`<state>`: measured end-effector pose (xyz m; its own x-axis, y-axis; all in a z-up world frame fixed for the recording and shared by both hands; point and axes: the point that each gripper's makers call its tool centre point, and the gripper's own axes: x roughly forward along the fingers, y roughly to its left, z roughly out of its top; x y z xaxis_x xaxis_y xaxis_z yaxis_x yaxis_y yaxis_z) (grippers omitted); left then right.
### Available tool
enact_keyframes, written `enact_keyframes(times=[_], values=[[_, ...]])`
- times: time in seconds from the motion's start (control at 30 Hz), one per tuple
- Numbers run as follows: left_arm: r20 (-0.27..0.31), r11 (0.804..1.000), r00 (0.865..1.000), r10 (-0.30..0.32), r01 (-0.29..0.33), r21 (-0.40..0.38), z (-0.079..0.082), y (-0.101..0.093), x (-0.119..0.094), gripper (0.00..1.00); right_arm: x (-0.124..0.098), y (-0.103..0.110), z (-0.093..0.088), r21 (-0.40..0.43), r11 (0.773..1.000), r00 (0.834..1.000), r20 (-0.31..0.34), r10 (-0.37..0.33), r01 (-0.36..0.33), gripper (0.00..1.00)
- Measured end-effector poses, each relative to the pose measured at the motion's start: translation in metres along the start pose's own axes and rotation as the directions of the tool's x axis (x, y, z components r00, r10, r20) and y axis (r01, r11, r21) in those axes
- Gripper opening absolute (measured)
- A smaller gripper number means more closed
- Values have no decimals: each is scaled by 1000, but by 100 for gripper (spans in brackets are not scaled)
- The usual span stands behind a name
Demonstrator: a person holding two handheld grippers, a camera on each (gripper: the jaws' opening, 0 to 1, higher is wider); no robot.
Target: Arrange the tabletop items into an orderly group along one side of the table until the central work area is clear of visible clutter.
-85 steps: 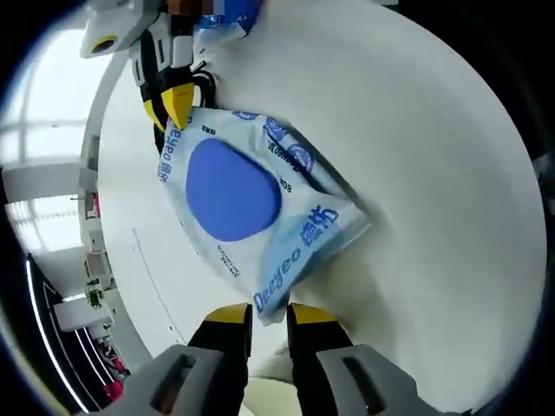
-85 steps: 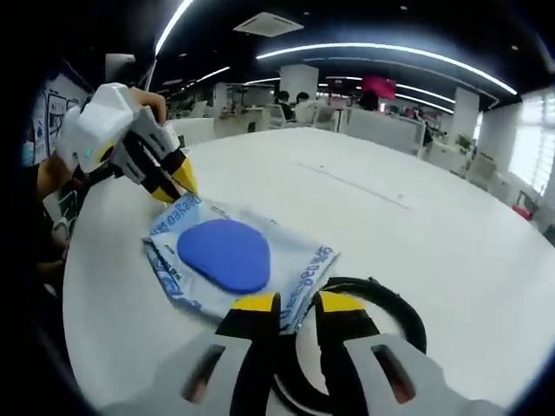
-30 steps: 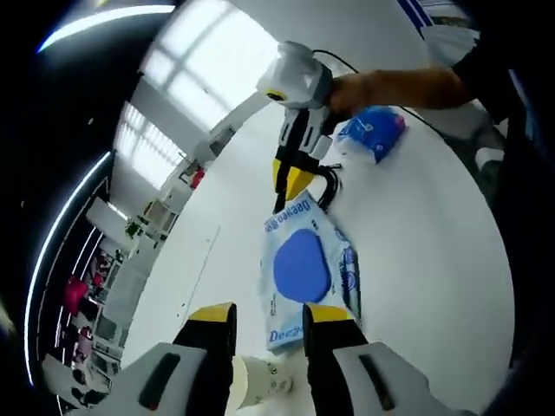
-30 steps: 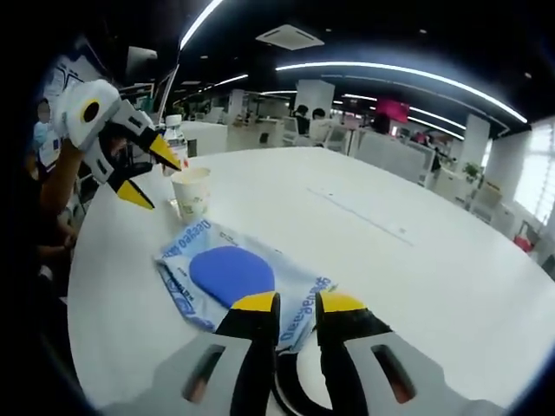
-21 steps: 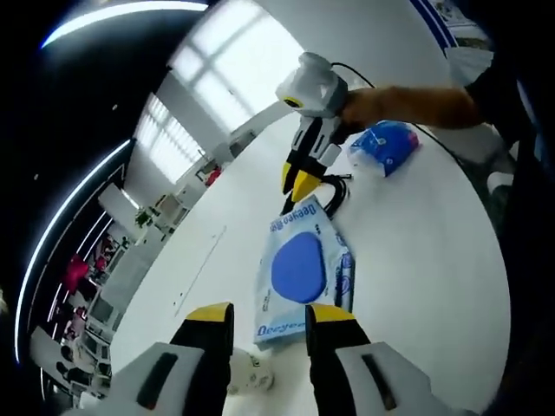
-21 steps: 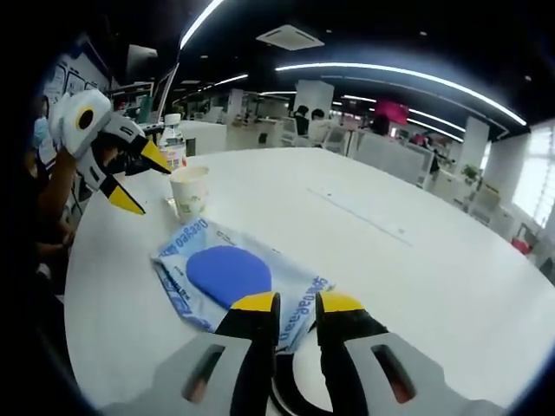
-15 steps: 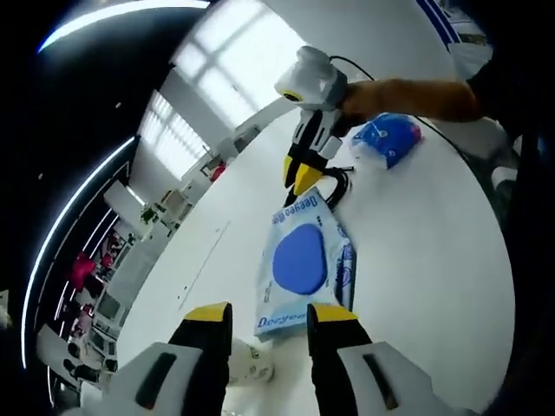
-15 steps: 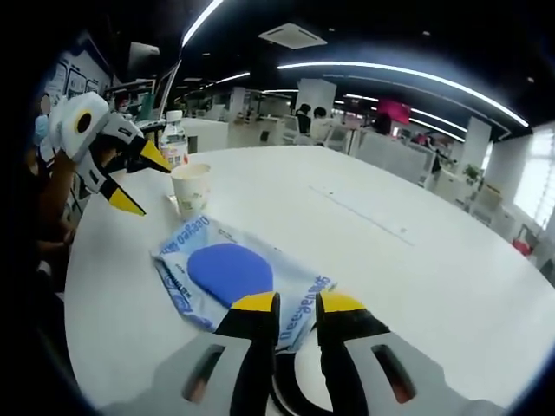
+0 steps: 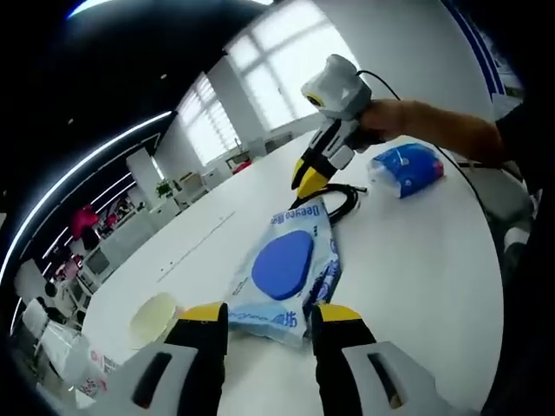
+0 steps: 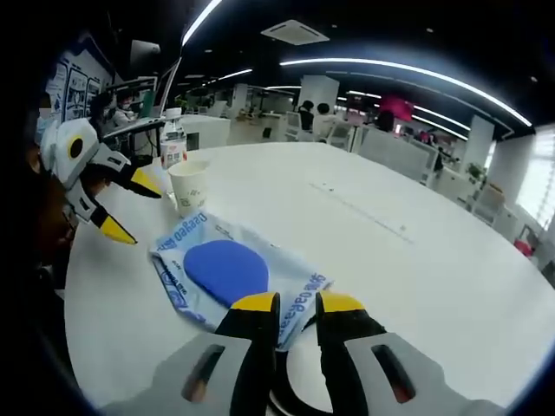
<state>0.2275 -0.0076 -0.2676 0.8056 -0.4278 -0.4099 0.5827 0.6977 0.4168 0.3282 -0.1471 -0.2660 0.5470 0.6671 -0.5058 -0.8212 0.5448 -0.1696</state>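
Note:
A white and blue wipes pack point(image 9: 286, 269) point(image 10: 227, 270) lies flat on the round white table point(image 10: 416, 286). My right gripper point(image 10: 297, 305) has its jaws close together over the pack's near corner, which is tucked between them. In the left gripper view the right gripper point(image 9: 310, 177) touches the pack's far edge, held by a hand. My left gripper point(image 9: 269, 314) stands open just short of the pack's near edge, nothing between its jaws. In the right gripper view the left gripper point(image 10: 132, 208) hangs open, left of the pack and apart from it.
A paper cup point(image 10: 189, 187) point(image 9: 154, 317) stands just beyond the pack, with a water bottle point(image 10: 174, 142) behind it. A black cable point(image 9: 344, 198) lies coiled by my right gripper. A blue packet point(image 9: 406, 165) rests near the table edge. Office desks and people sit beyond.
My left gripper, earlier shut on the pack's corner, has let go, opened and drawn back off the pack, sinking lower. The right gripper stays at its corner. The pack lies flat.

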Motion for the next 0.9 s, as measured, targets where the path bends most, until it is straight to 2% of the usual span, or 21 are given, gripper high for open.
enact_keyframes(times=[0.1, 0.2, 0.23, 0.3, 0.33, 0.77, 0.9], values=[[-1, 1000, 1000, 6, -6, -2, -1, 1, -1, 37, 1, 1, -1, -1, 1000, 1000, 2, 2, -2, 15], [9, 997, 999, 38, -37, -67, -1, 6, -3, 42, 0, 1, 0, 0, 1000, 1000, 6, 2, -2, 15], [6, 997, 999, 36, -36, -64, -2, 5, -3, 43, 2, -2, 0, 0, 1000, 1000, 5, 4, -4, 15], [7, 996, 999, 47, -46, -76, -4, 7, -5, 42, 1, -1, 0, -3, 1000, 1000, 4, 5, -5, 15], [16, 992, 998, 64, -62, -108, -4, 9, -6, 41, 1, -1, 0, -2, 1000, 1000, 7, 3, -3, 15], [24, 986, 998, 64, -60, -155, -8, -2, 0, 41, 4, 5, 0, -18, 1000, 1000, -1, 22, -22, 15], [32, 976, 997, 76, -68, -208, -13, -3, 2, 41, 4, 3, 1, -17, 1000, 1000, 0, 23, -23, 15]])
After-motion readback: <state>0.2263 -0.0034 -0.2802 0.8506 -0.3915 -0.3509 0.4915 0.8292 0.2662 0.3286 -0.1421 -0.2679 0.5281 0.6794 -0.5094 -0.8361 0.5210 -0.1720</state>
